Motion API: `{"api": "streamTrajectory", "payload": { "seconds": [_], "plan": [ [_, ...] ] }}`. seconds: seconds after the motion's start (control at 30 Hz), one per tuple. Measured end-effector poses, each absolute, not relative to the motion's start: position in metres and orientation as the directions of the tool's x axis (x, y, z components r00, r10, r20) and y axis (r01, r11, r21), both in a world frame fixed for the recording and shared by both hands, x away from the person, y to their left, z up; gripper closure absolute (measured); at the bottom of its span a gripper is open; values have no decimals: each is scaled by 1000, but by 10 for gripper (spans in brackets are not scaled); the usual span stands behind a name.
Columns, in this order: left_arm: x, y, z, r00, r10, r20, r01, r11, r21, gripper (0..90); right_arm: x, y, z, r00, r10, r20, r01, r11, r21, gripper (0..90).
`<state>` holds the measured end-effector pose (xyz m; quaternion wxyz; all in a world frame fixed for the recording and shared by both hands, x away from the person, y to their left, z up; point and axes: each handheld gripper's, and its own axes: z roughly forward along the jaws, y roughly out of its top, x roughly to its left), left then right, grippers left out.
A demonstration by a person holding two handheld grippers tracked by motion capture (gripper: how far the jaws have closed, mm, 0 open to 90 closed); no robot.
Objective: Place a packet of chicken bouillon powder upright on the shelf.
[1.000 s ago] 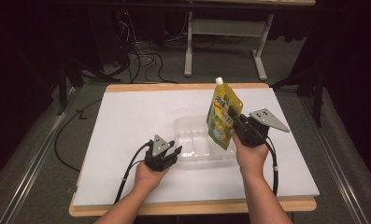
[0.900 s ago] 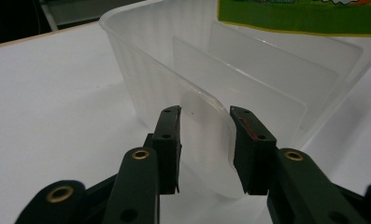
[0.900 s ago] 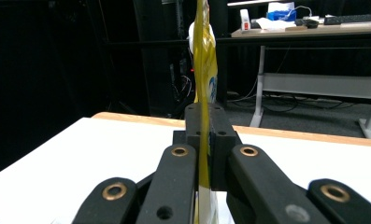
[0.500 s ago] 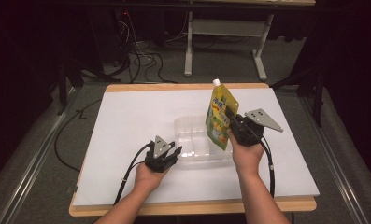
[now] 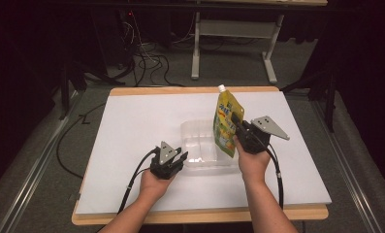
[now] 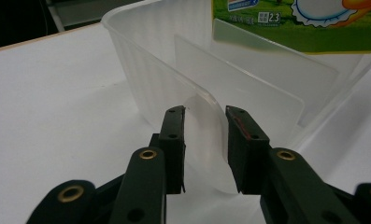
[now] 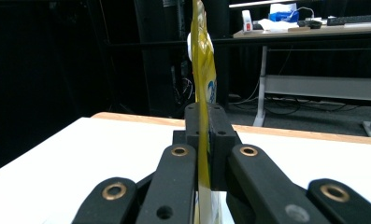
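Note:
A clear plastic container (image 5: 200, 141) lies on the white sheet at mid-table. My left gripper (image 5: 180, 158) is at its near left corner. In the left gripper view the jaws have just been closing, and the left gripper (image 6: 204, 121) straddles the rounded corner wall of the container (image 6: 146, 60), pads against it. My right gripper (image 5: 236, 127) holds a yellow spouted drink pouch (image 5: 226, 124) upright over the container's right end. Seen edge-on, the pouch (image 7: 203, 60) is pinched between the shut jaws of the right gripper (image 7: 203, 116). The pouch's lower edge (image 6: 304, 23) hangs above the container.
A white sheet (image 5: 132, 126) covers the wooden table (image 5: 190, 90), with bare room left and right of the container. Cables (image 5: 146, 58) and a desk frame (image 5: 196, 48) stand on the floor behind the table.
The right hand has carried the pouch slightly left and lower, over the container. The left hand has stayed at the corner.

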<state>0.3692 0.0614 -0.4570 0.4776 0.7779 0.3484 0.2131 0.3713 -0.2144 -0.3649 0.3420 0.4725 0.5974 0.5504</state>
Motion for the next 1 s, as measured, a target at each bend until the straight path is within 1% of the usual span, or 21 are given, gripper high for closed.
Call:
{"api": "streamTrajectory", "payload": {
  "seconds": [0.33, 0.77, 1.0],
  "plan": [
    [369, 61, -456, 664, 747, -11, 347, -295, 890, 702, 370, -217, -381, -337, 932, 136, 165, -84, 983, 900],
    [369, 62, -456, 668, 744, -18, 353, -295, 888, 695, 366, -215, -390, -348, 930, 118, 176, -59, 983, 892],
    [368, 61, -456, 673, 739, -8, 349, -308, 885, 671, 361, -216, -392, -355, 929, 105, 192, -38, 981, 884]
  ]
}}
